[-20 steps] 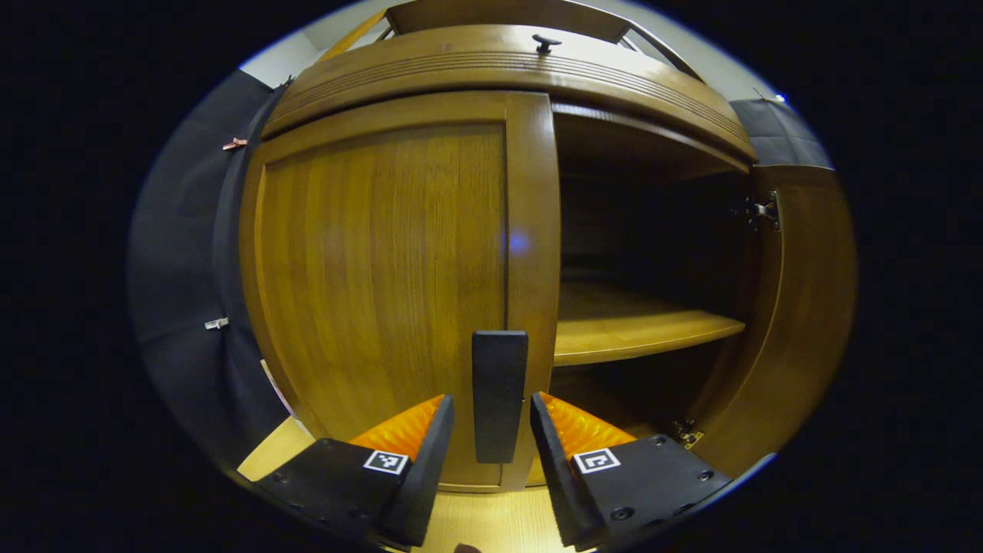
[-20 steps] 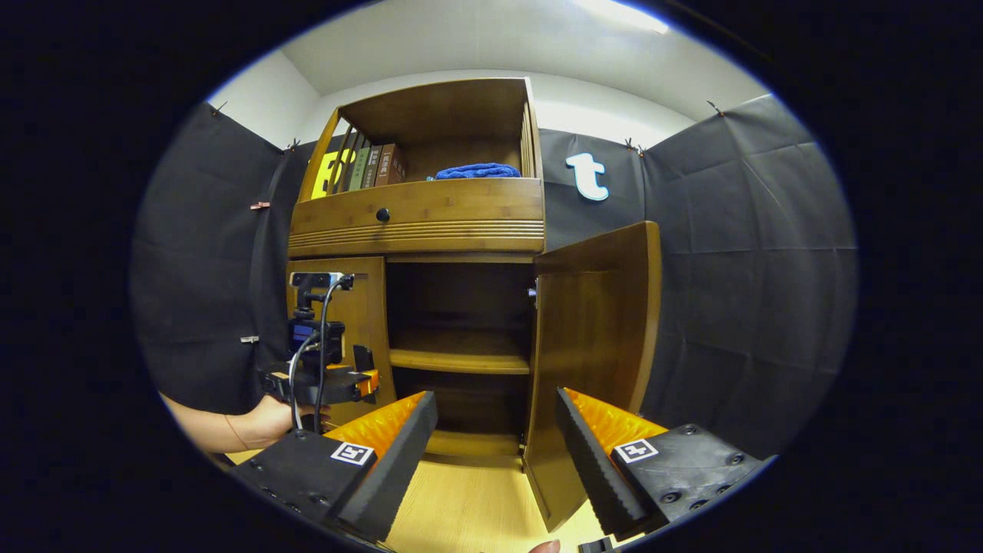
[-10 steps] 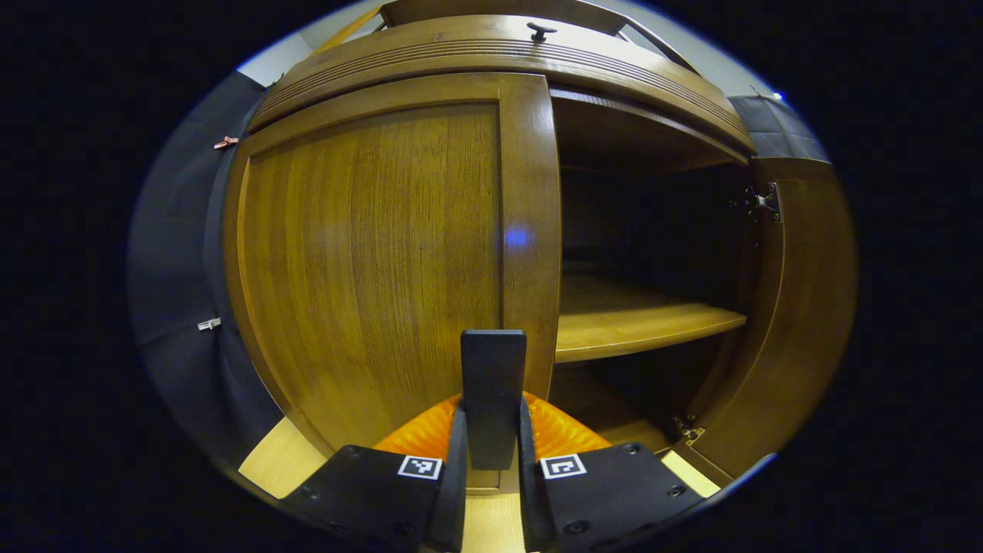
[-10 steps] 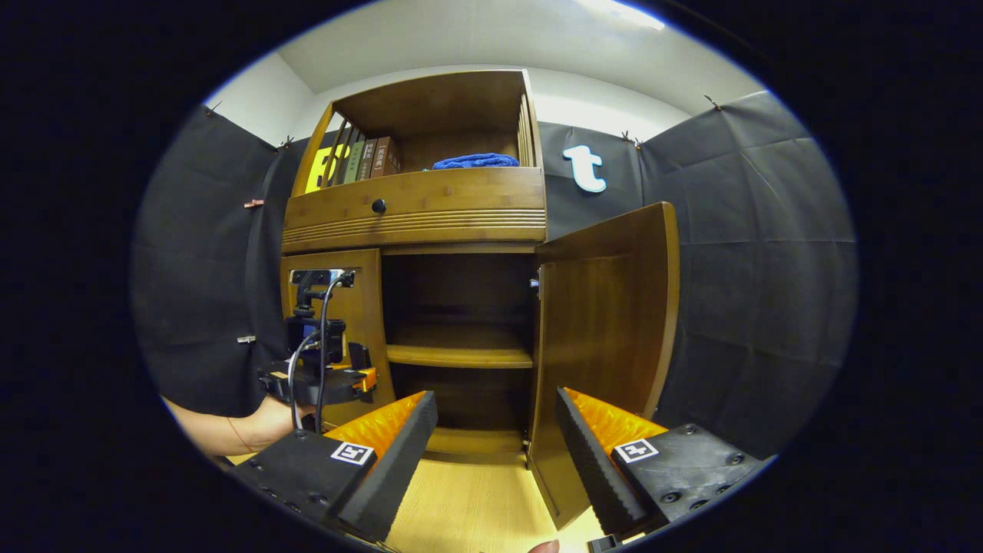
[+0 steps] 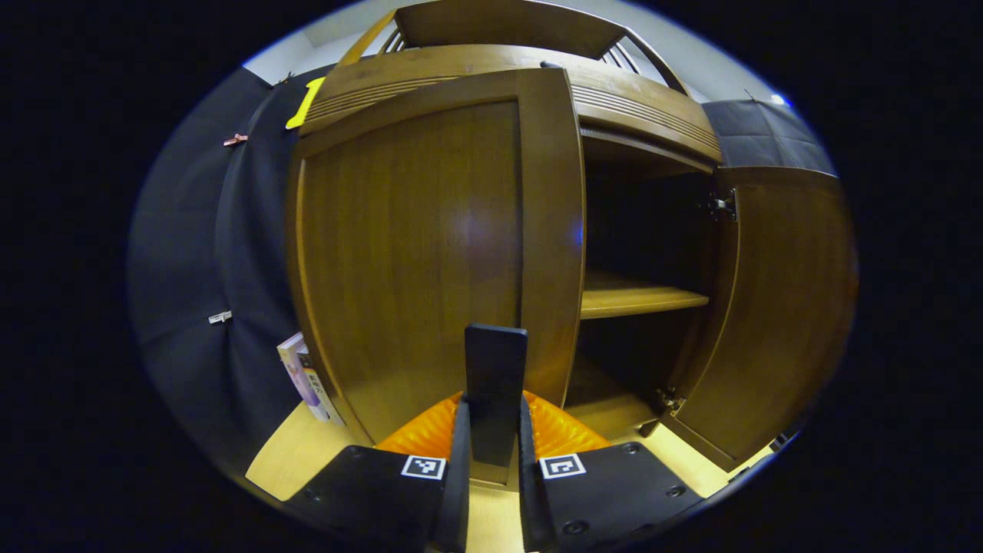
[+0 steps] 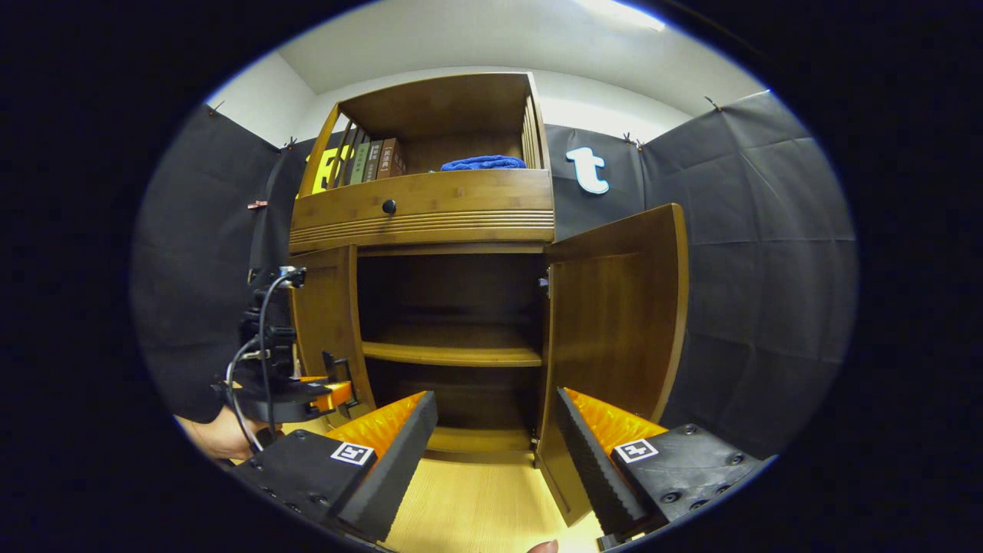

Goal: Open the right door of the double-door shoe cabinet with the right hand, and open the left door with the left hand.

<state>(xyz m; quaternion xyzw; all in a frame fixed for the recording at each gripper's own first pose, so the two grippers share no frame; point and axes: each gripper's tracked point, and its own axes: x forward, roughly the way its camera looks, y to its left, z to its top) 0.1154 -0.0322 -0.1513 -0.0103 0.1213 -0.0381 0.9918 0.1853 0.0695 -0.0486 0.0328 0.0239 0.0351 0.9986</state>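
Both jaws of the left gripper point(image 5: 491, 491) pinch the left door's handle point(image 5: 495, 384).

Cabinet interior point(image 6: 453, 307) lay open btwn left door point(image 6: 326, 322), partly swung out, and right door point(image 6: 614, 330), wide open; shelf point(image 6: 453, 353) split the opening.

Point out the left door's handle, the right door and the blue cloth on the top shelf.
left door's handle point(image 5: 495, 384): left gripper view, middle of the upright bar.
right door point(image 6: 614, 322): right gripper view, middle of its inner face.
blue cloth point(image 6: 484, 163): right gripper view, middle of the folded pile.
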